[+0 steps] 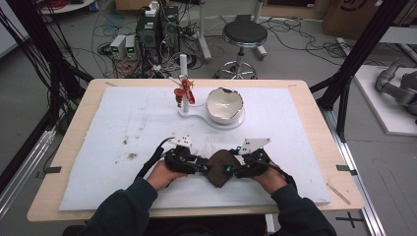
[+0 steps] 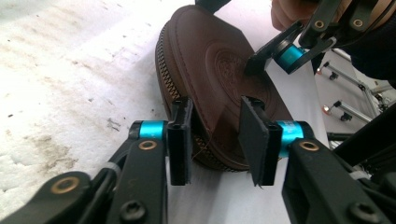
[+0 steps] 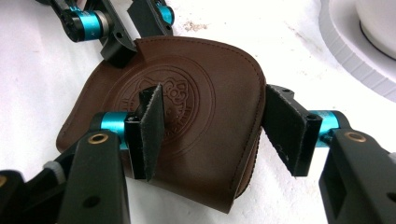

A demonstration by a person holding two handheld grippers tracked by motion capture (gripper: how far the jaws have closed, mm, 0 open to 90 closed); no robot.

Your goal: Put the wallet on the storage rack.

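A brown leather zip pouch (image 1: 219, 167) with an embossed round emblem lies flat on the white mat near the front edge, between both hands. My left gripper (image 1: 200, 167) meets it from the left. In the left gripper view its jaws (image 2: 215, 107) stand open astride the pouch's (image 2: 219, 70) zipped end, one pad beside the zipper and one over the top face. My right gripper (image 1: 237, 169) comes from the right and is open (image 3: 215, 107). One of its pads rests on the pouch's (image 3: 201, 93) emblem and the other stands off past the stitched edge.
A white bowl (image 1: 224, 104) sits on a white base (image 1: 196, 115) at the mat's far middle, beside a white post with a red figure (image 1: 185, 91). The base's ribbed rim (image 3: 355, 60) lies close to the right of the pouch. The mat (image 1: 123, 137) carries dark stains at the left.
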